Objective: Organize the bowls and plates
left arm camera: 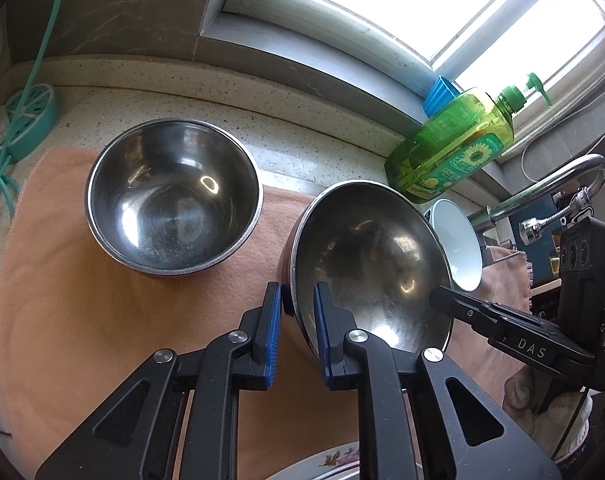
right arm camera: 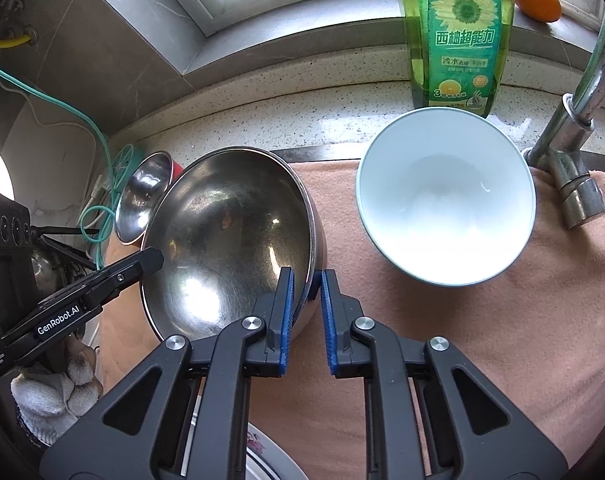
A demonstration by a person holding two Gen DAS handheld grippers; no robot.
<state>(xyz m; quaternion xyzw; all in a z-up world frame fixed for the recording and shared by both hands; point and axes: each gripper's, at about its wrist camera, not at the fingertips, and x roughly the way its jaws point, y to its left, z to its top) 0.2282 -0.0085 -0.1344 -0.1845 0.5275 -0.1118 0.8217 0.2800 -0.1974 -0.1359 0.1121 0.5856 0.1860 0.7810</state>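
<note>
You hold the tilted steel bowl (left arm camera: pixel 366 264) with both grippers, the left gripper (left arm camera: pixel 297 300) and the right gripper (right arm camera: pixel 306 284), each clamped on its rim; next, I think, you nest it into the second steel bowl (left arm camera: pixel 173 196) to its left.

Strong daylight is admitted through the window (left arm camera: pixel 442 4), which is blown out to white. Glare spots are seen in the steel bowl (left arm camera: pixel 174 196). Edges are bent and darkened by fisheye distortion.

Glossy steel bowl (right arm camera: pixel 230 236); glazed white bowl (right arm camera: pixel 446 196); matt cloth (right arm camera: pixel 502 340).
</note>
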